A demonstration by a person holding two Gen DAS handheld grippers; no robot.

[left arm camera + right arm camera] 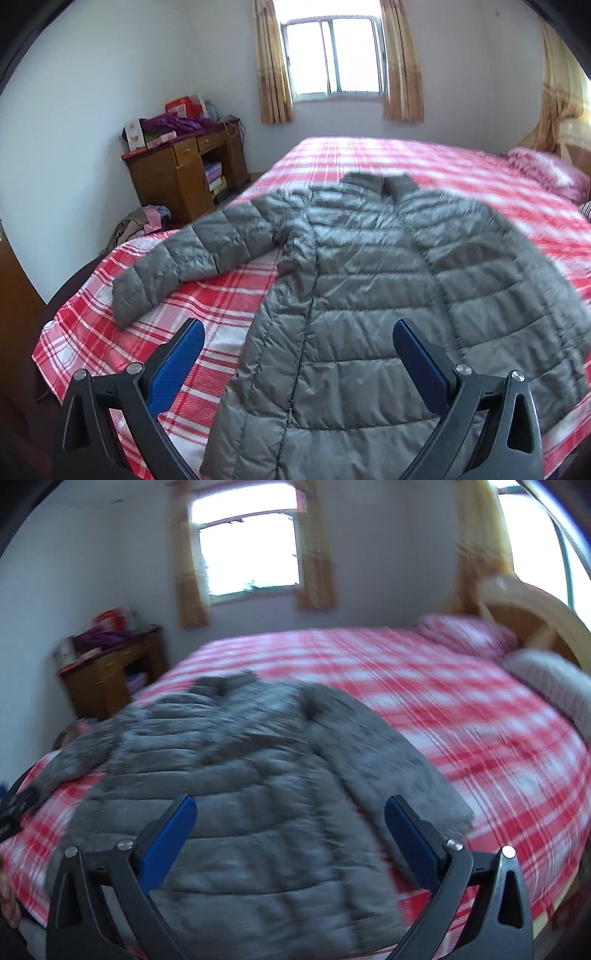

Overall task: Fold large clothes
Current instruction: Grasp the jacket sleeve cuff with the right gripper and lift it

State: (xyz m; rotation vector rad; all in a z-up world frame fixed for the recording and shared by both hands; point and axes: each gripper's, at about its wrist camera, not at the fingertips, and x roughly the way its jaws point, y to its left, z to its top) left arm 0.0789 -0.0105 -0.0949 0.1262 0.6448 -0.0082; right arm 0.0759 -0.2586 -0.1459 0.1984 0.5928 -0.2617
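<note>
Our left gripper (298, 334), black-framed with blue pads, hangs with its jaws spread wide and nothing between them, poised above the lower front of the grey quilted puffer jacket (369, 295); our right gripper (290, 810) is spread just as wide and just as empty over the same hem region. The jacket lies flat and front up on the red-and-white plaid bedsheet (461, 173), its long axis running straight away from both of us: hem nearest the grippers, collar (380, 182) farthest, toward the window. We judge that the coming fold turns on this, since the sleeves branch off to either side of that axis. The left sleeve (177, 266) stretches out and down toward the bed's left edge, and its cuff is nearer our left gripper; the right sleeve (388, 753) lies close along the body, with its cuff just beyond our right gripper's right finger, so each hand has its own side. The left wrist view is the sharper one and shows the zipper line (306, 332) running down the front, with the left sleeve in full, but it cuts the jacket's right edge short. The right wrist view is smeared by motion blur, yet it alone shows the right sleeve whole, the open bedsheet beyond it and the curved wooden headboard (535, 616).
</note>
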